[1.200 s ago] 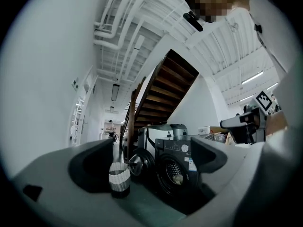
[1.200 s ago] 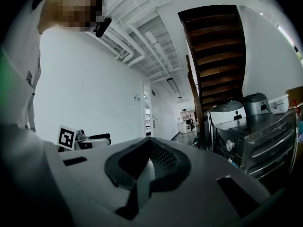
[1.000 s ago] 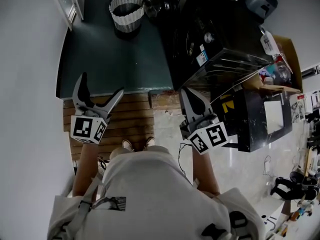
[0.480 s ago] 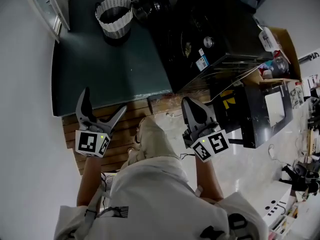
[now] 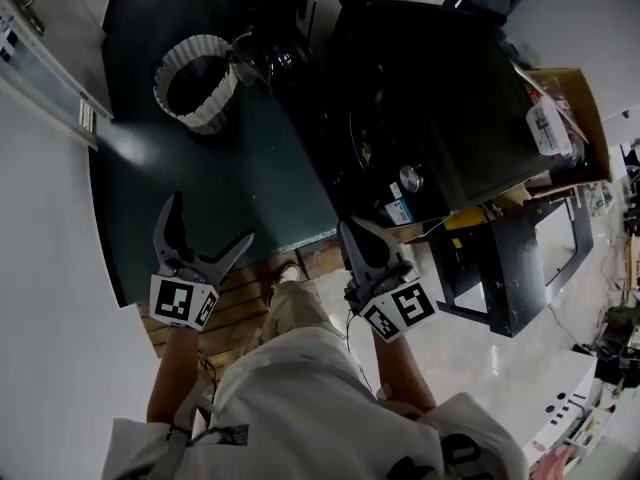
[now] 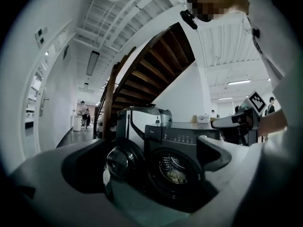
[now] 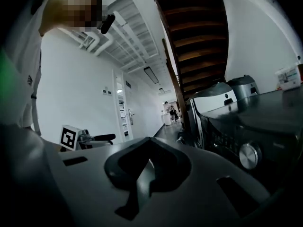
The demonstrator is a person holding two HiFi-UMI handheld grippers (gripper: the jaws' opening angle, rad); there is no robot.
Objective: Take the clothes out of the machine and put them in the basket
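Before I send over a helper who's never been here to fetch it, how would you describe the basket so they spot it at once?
Find the big dark washing machine, whose round door hangs open over a dark green mat. On that mat, close beside the door, stands the basket: round, open-topped, with white ribbed sides, the only pale thing among dark ones.

Both forearms reach forward: the left gripper (image 5: 208, 228), lower left, jaws spread wide and empty; the right gripper (image 5: 357, 242), centre frame, jaws pressed together.
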